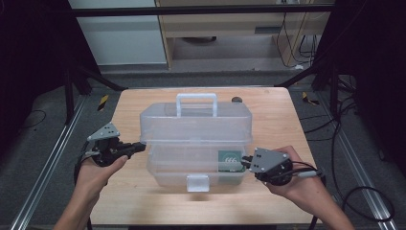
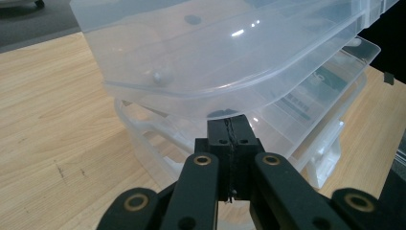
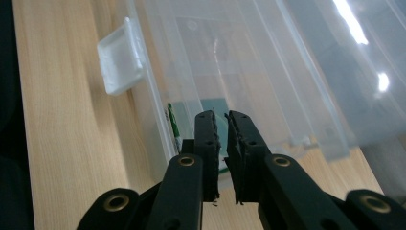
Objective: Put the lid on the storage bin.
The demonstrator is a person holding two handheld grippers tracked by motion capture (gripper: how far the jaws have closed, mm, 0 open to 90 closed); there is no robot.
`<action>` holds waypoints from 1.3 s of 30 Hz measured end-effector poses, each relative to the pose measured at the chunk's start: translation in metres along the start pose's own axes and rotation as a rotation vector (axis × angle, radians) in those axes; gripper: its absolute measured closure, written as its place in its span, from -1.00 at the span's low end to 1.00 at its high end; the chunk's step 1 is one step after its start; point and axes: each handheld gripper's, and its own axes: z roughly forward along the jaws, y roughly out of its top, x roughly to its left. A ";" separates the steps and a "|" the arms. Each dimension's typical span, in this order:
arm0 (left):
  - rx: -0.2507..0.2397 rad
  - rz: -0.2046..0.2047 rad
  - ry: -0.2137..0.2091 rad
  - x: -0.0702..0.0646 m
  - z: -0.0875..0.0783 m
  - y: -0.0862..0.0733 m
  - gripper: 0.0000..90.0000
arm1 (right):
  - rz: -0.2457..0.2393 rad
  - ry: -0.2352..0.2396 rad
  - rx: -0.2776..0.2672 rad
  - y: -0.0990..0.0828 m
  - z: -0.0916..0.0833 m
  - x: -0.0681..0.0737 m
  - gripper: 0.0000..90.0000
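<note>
A clear plastic toolbox stands in the middle of the table [image 1: 129, 110], its lid [image 1: 196, 122] with a white handle [image 1: 196, 98] raised off the base [image 1: 167, 167]. The white front latch [image 1: 197, 182] hangs loose. My left gripper [image 1: 141, 145] is shut, its tips [image 2: 229, 122] pressed up under the lid's left edge [image 2: 191, 96]. My right gripper [image 1: 245, 160] sits at the base's right end, jaws a thin gap apart [image 3: 221, 115] on the base's rim. A green card [image 1: 230, 160] lies inside the base.
A small dark round object [image 1: 236, 100] lies on the table behind the box. Black frame legs [image 1: 95, 76] and cables [image 1: 344, 129] flank the table, and metal rails [image 1: 43, 167] run along both sides.
</note>
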 end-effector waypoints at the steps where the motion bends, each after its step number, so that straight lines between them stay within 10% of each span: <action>1: 0.001 0.001 -0.001 0.000 0.000 0.000 1.00 | 0.000 0.000 0.000 0.000 0.000 0.000 0.85; 39: 0.034 0.083 0.025 -0.010 0.000 -0.034 1.00 | 0.255 -0.148 0.099 -0.096 0.031 -0.035 0.97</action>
